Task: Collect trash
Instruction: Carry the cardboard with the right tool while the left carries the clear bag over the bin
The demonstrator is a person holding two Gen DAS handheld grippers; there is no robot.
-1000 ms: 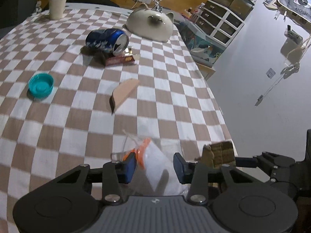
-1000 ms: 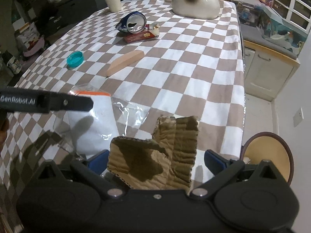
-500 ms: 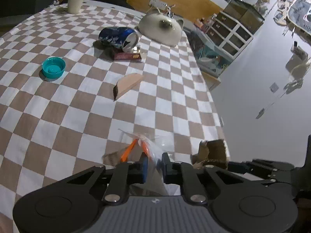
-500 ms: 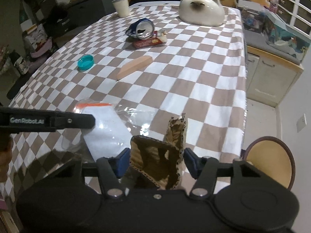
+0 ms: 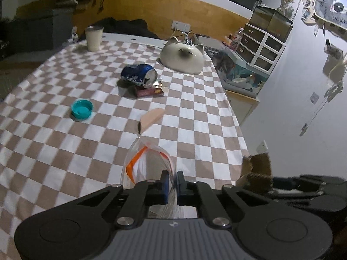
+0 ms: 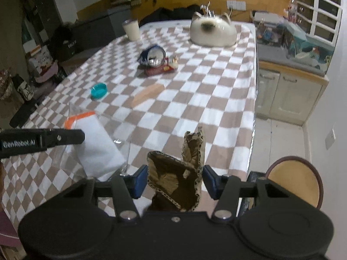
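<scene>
Cardboard scrap [image 6: 176,186] sits clamped between the pads of the right gripper [image 6: 175,181], whose jaws have just been closing onto it. Left gripper [image 5: 171,184] jaws are together on the clear plastic bag [image 5: 149,162], mouth facing the table [image 5: 195,112]. Recommended procedure: keep the bag mouth spread and upright, then feed the scrap straight in. Remaining count on the cloth: one crushed can [image 5: 139,75], one red packet [image 5: 149,91], one teal cap [image 5: 82,109], one wooden wedge [image 5: 151,117]
</scene>
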